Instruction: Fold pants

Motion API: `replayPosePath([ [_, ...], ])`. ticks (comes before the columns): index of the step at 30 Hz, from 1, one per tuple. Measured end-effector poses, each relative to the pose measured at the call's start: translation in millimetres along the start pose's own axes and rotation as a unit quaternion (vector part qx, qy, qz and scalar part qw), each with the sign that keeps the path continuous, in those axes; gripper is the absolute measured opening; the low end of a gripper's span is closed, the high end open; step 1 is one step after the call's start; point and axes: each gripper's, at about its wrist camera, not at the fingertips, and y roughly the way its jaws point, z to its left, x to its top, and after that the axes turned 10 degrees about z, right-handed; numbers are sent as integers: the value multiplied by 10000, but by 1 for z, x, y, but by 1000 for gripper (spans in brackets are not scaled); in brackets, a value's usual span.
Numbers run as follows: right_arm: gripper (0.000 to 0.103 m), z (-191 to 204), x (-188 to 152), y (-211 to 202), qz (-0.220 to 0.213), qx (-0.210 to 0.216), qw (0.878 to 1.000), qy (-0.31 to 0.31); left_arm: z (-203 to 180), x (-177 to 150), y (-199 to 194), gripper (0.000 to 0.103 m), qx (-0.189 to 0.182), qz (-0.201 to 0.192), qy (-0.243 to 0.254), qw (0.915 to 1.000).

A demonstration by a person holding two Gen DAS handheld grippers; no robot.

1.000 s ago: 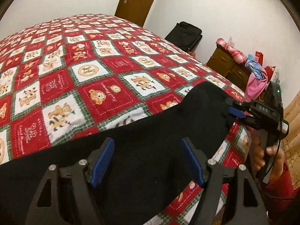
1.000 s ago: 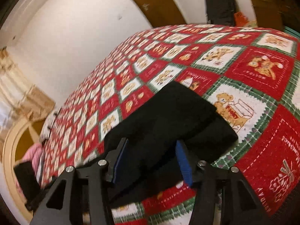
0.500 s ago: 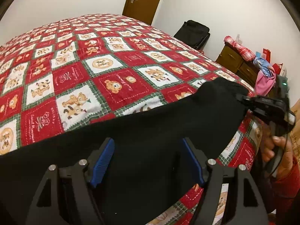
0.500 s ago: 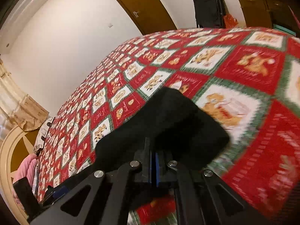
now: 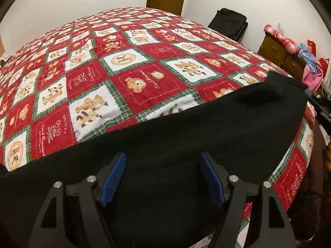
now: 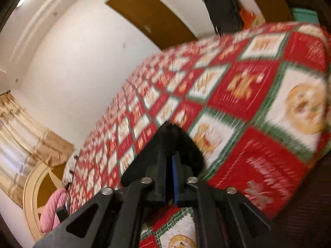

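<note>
Gripping one end of the pants, the right tongs are clenched on black cloth, probably lifting it; the view is blurred. The left tongs gape over the pants on the bed. Next: carry that end toward nine o'clock.

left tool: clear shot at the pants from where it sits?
Probably yes. The left tool is open with the black pants spread right between and under its fingers on the quilt; nothing lies in between. The right tool is already shut on the far end.
</note>
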Motion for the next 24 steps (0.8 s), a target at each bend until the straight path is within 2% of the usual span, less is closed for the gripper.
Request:
replayPosePath([
  [1, 56, 0, -3, -5, -154, -181, 9997, -53, 0, 0, 0, 76, 19, 14, -15, 10000],
  [2, 68, 0, -5, -6, -219, -369, 9990, -95, 0, 1, 0, 76, 48, 33, -45, 10000],
  [5, 70, -5, -11, -8, -387, -460, 9982, -52, 0, 2, -3, 76, 163, 36, -71, 9998],
  [9, 70, -6, -13, 1, -388, -521, 9977, -181, 0, 2, -5, 76, 490, 59, -74, 9988],
  [11, 70, 6, -15, 11, -391, -882, 9940, -507, 0, 1, -7, 76, 490, 54, -91, 9987],
  [14, 71, 19, -18, 26, -282, -960, 9917, -802, 0, -1, -11, 76, 453, 29, -93, 9989],
  [17, 71, 32, -24, 38, -288, -1393, 9842, -1054, 2, -2, -16, 76, 429, -12, -109, 9990],
  [19, 67, 33, -25, 38, -320, -1267, 9864, -992, 6, -4, -21, 76, 409, -45, -154, 9990],
  [20, 60, 33, -25, 39, -281, -1211, 9870, -1016, 8, -5, -23, 76, 395, -57, -174, 9991],
  [21, 30, 34, -24, 42, -213, -1192, 9869, -1067, 9, -5, -24, 76, 389, -69, -190, 9990],
  [22, 10, 32, -22, 47, 25, -1069, 9886, -1060, 12, -5, -27, 76, 382, -100, -227, 9990],
  [24, 10, 25, -20, 53, 184, -764, 9932, -853, 19, -7, -33, 76, 358, -172, -317, 9987],
])
